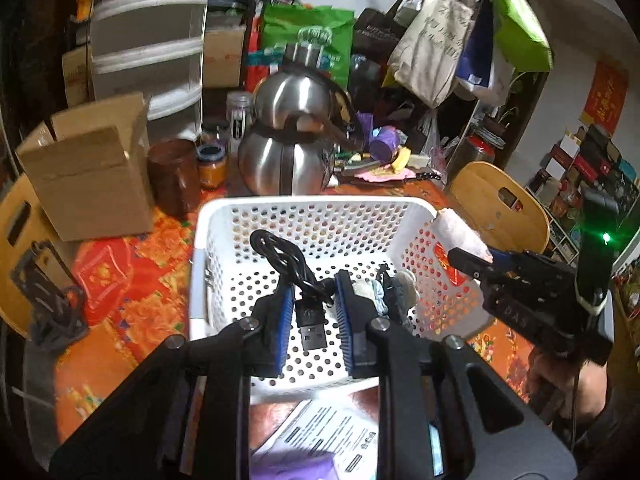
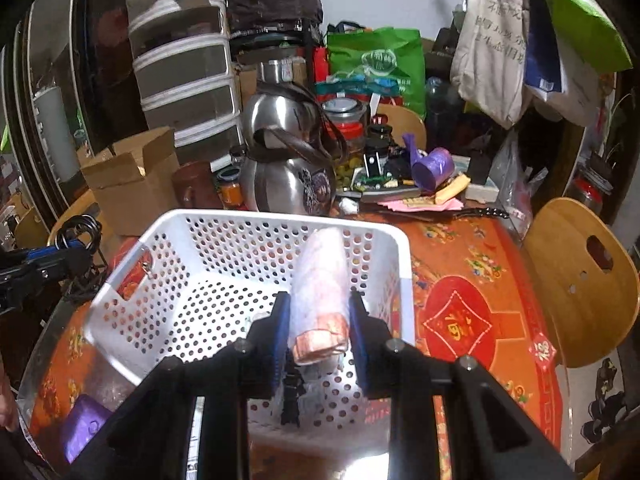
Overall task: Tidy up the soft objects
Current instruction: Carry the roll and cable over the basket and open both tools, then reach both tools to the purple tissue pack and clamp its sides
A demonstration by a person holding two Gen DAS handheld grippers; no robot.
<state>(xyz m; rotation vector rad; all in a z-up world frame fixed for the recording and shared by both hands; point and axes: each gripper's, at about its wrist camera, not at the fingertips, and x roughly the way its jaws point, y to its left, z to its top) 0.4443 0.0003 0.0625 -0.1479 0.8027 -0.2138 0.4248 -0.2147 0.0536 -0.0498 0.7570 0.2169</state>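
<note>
My left gripper (image 1: pixel 312 316): jaws nearly closed, pinching black USB cable (image 1: pixel 286 264); plug dangles between pads, coil loops above them. My right gripper (image 2: pixel 318 322): jaws partly apart, clamped on rolled pink towel (image 2: pixel 320 280), roll sticking forward. I see both held over white perforated basket (image 1: pixel 224 216). Small soft items (image 1: pixel 394 292) lie on basket floor. Basket sits on orange-red tablecloth (image 2: pixel 480 256); steel kettle (image 1: pixel 288 160) just behind.
</note>
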